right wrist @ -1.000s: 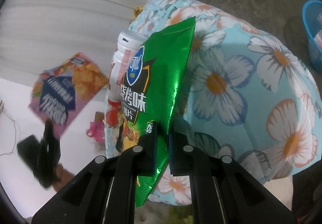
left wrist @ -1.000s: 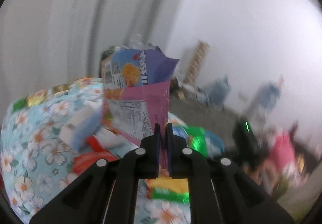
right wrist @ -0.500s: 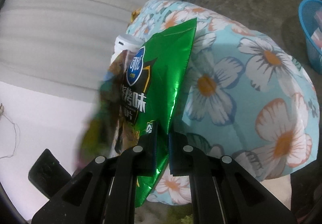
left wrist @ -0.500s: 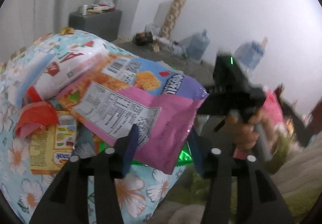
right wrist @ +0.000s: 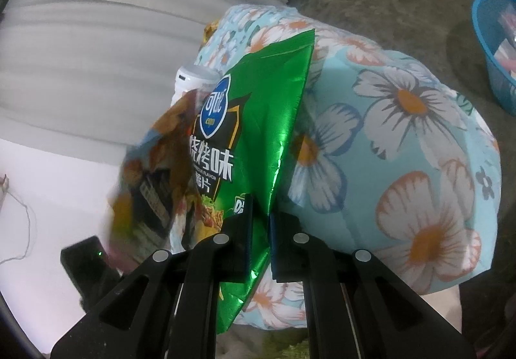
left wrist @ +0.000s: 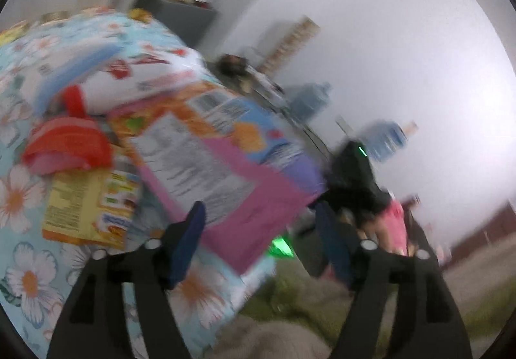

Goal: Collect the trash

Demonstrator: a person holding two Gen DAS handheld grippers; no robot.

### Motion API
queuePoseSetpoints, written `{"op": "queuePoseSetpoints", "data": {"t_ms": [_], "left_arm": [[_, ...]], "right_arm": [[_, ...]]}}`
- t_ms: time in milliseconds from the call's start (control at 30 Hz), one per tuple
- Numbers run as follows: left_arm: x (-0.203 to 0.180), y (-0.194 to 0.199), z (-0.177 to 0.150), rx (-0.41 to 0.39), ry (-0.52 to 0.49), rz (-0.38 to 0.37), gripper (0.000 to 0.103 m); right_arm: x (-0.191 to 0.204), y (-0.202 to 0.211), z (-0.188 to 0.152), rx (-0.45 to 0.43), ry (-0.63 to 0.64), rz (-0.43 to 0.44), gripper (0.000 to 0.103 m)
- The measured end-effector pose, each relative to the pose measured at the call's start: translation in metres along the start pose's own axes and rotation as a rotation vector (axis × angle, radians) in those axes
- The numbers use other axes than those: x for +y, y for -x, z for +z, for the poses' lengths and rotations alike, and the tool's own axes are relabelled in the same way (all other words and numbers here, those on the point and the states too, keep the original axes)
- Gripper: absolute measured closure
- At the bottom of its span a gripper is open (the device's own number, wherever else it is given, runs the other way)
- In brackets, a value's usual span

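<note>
Two sets of fingers are mine here, and both work over the broad pale-blue cloth printed with white and orange flowers (right wrist: 403, 120), which drapes a rounded surface heaped with wrappers. Across the room, on the floor, sits a blue plastic basket (right wrist: 493, 62) with some packets in it, likely where the trash goes.

On the cloth lies the pink and purple crisp packet (left wrist: 232, 172), printed side up, one corner overhanging the edge. My left gripper (left wrist: 258, 246) is opening around that corner; the blue pads stand wide on either side and press on nothing, so the packet is free. Beside it rest a yellow snack packet (left wrist: 87, 210) and a crumpled red wrapper (left wrist: 67, 146).

My right gripper (right wrist: 259, 230) is clamped tight on the lower edge of the shiny green foil crisp bag (right wrist: 258, 120), holding it upright in front of the cloth.

To do this well, I judge I should let the left pads clear the pink packet fully before drawing back, so it is not dragged off the edge, and keep the green bag pinched firmly; foil is slippery.
</note>
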State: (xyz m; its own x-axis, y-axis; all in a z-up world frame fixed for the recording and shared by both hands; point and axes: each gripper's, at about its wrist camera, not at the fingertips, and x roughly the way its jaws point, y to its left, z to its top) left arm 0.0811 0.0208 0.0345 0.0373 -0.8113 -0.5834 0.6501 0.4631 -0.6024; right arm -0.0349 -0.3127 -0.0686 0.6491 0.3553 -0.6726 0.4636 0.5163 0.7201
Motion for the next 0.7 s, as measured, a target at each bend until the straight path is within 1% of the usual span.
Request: {"op": "queuePoseSetpoints", "data": {"t_ms": [67,133,200,300,367,433,533,600,667,700], "left_arm": [[-0.011,0.001,-0.006,0.023,-0.063,0.011,0.025],[-0.014,0.0,-0.01,0.033,-0.07,0.024,0.025],[-0.008,0.002,-0.01,0.028,-0.031,0.032,0.025],[0.008,0.008,-0.005,-0.013,0.046,0.054,0.025],[0.019,0.006,-0.002,-0.019,0.101,0.093,0.025],[0.027,-0.001,0.002,-0.025,0.136,0.114,0.026],[0.035,-0.017,0.005,-0.008,0.182,0.13,0.026],[0.04,-0.031,0.006,0.02,0.224,0.148,0.029],[0.041,-0.043,0.006,0.047,0.241,0.209,0.037],[0.039,-0.045,0.006,0.05,0.228,0.225,0.038]], "right_arm": [[-0.002,0.001,0.0,0.0,-0.004,0.001,0.096],[-0.002,0.001,0.0,0.0,-0.007,0.002,0.096],[-0.002,0.001,0.0,-0.003,-0.007,0.003,0.096],[-0.002,0.001,0.0,-0.003,-0.01,0.003,0.096],[-0.002,0.001,0.0,-0.003,-0.008,0.003,0.096],[-0.002,0.002,0.0,-0.003,-0.009,0.004,0.096],[-0.003,0.002,-0.001,-0.003,-0.012,0.005,0.096],[-0.003,0.002,0.0,-0.003,-0.015,0.007,0.096],[-0.002,0.002,0.0,-0.004,-0.014,0.006,0.096],[-0.002,0.001,0.001,-0.006,-0.015,0.005,0.096]]}}
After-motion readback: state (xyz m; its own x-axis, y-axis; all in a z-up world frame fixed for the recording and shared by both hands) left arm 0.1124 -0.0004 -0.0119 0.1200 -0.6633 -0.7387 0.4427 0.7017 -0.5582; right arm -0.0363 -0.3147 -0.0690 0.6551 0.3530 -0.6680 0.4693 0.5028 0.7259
